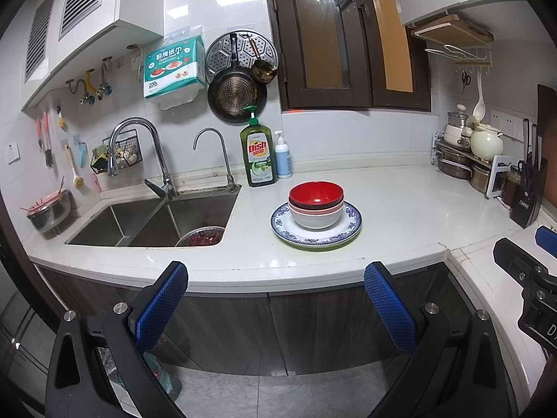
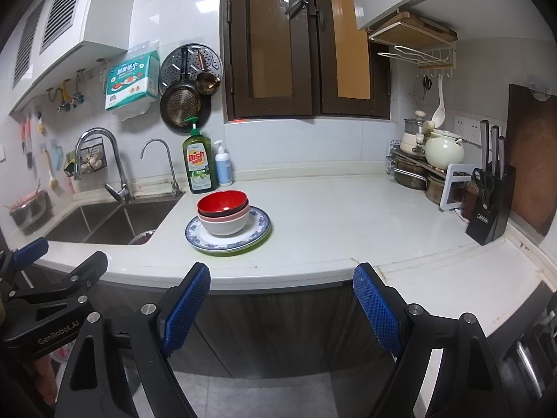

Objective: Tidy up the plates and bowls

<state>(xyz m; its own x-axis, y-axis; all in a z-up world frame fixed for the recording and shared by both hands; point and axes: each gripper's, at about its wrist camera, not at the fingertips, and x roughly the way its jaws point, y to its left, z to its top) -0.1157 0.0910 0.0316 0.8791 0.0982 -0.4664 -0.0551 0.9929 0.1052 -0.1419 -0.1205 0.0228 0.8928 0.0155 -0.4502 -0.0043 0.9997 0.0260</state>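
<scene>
1. The left gripper (image 1: 275, 271), black-framed with blue textured pads, is held with its jaws spread wide; nothing is between them. It is positioned in front of the counter edge, clear of the worktop.
2. The right gripper (image 2: 282, 273), of the same build, is likewise held wide apart and empty, in front of the counter edge.
3. The white speckled stone countertop (image 1: 400, 216) is seen beyond both grippers.
4. A stack of nested bowls (image 1: 316, 207) is located on the countertop: a red-lined glossy bowl (image 2: 222, 201) on top, a pink bowl and a white ribbed bowl below.
5. The stack is seated on a white plate with a blue patterned rim (image 1: 351, 217), under which a green-edged plate is visible.
6. A green dish soap bottle (image 1: 257, 155) and a stainless double sink (image 1: 153, 219) are located behind and left of the stack.
</scene>
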